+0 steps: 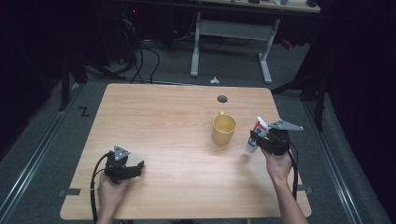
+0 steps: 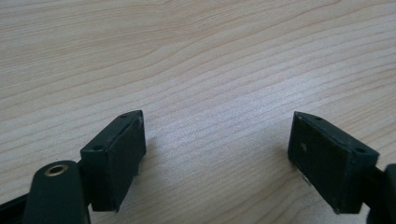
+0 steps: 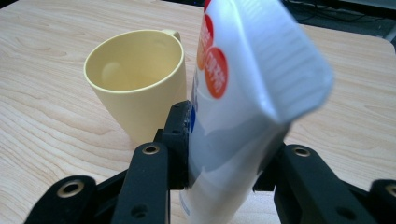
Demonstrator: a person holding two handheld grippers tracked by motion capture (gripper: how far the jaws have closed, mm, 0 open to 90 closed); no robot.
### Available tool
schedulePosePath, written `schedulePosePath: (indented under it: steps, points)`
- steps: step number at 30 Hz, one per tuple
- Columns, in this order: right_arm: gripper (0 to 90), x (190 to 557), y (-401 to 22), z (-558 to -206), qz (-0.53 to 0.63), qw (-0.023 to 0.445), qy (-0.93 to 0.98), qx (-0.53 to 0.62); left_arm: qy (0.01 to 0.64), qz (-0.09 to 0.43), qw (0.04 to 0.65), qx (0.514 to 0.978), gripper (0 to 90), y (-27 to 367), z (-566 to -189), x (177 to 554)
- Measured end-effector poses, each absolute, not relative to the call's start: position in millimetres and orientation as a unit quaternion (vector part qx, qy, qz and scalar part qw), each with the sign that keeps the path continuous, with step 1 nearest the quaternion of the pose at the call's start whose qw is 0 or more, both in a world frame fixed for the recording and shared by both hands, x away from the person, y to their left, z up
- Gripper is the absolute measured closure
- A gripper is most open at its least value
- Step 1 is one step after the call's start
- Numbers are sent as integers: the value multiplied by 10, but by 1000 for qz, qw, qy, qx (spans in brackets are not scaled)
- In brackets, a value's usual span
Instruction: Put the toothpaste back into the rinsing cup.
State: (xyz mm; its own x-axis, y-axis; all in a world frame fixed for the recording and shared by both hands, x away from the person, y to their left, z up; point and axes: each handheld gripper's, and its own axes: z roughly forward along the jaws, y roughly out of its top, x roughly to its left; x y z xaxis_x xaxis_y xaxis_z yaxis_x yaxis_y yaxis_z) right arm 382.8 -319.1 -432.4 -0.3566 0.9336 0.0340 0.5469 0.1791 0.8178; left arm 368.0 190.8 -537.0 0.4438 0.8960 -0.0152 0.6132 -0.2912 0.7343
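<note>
Now the right gripper (image 1: 259, 139) clamps a white toothpaste tube (image 3: 243, 107) just beside the yellow mug (image 1: 224, 129); the left gripper (image 2: 217, 154) rests wide apart on the wooden table (image 1: 168, 121).

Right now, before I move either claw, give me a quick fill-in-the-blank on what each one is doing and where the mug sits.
1. The right claw is shut on a white ____, crimped end up.
2. The yellow mug stands upright on the table, with nothing ____ it.
3. The left claw has its jaws ____, with bare wood between them.
4. In the high view the mug stands to the ____ of the right claw.

Missing words: tube; inside; open; left
</note>
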Motion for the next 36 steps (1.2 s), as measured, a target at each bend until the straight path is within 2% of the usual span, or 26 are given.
schedulePosePath:
  steps: [36]
  points:
    - [667, 3848, -3241, -3912, 421, 253, 720, 490, 486, 205, 344, 777, 196, 1908, -5370, 3680]
